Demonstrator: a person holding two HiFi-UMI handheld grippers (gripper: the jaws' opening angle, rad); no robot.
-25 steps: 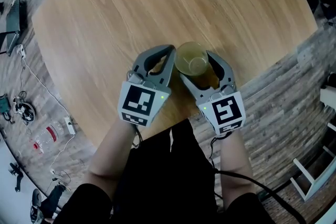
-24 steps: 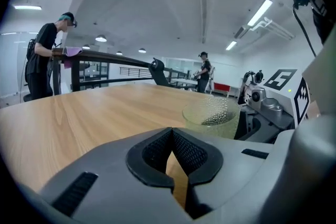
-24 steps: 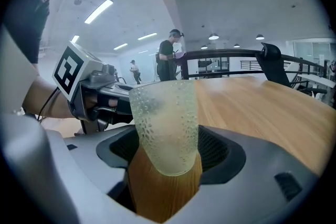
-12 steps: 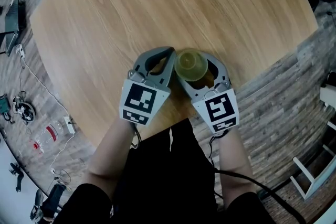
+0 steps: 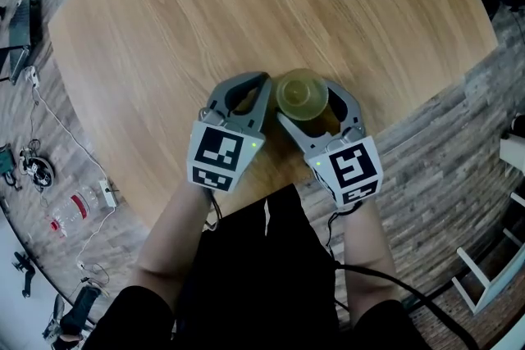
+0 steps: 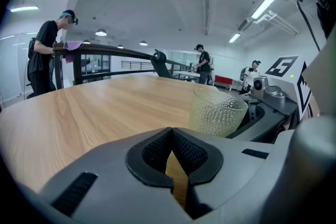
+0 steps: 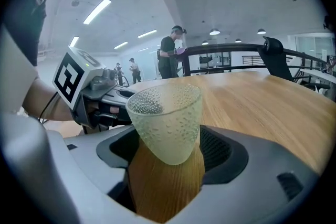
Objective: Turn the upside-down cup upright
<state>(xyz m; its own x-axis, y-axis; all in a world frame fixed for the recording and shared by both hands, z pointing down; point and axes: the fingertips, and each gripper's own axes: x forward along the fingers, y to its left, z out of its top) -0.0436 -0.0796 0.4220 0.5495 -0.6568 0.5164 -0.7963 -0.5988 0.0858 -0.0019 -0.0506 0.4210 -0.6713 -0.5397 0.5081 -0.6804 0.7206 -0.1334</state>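
Note:
A pale green, dimpled cup [image 5: 301,94] sits mouth up between the jaws of my right gripper [image 5: 308,104], near the table's front edge. In the right gripper view the pads [image 7: 214,148] press the lower sides of the cup [image 7: 167,122], and the right gripper [image 7: 168,145] is shut on it. Whether its base rests on the wood is unclear. My left gripper [image 5: 261,86] lies just left of the cup with its jaws shut and nothing in them. In the left gripper view its closed tips [image 6: 171,132] sit in front of the cup [image 6: 216,112].
The round wooden table [image 5: 246,4] stretches away beyond the cup. Its front edge is close to the person's lap. Cables and small items [image 5: 78,209] lie on the floor at the left, and a white frame [image 5: 484,275] stands at the lower right. People stand far off in the room.
The cup in the right gripper has tipped a little, so its mouth faces more squarely up. Both grippers have stayed about where they were.

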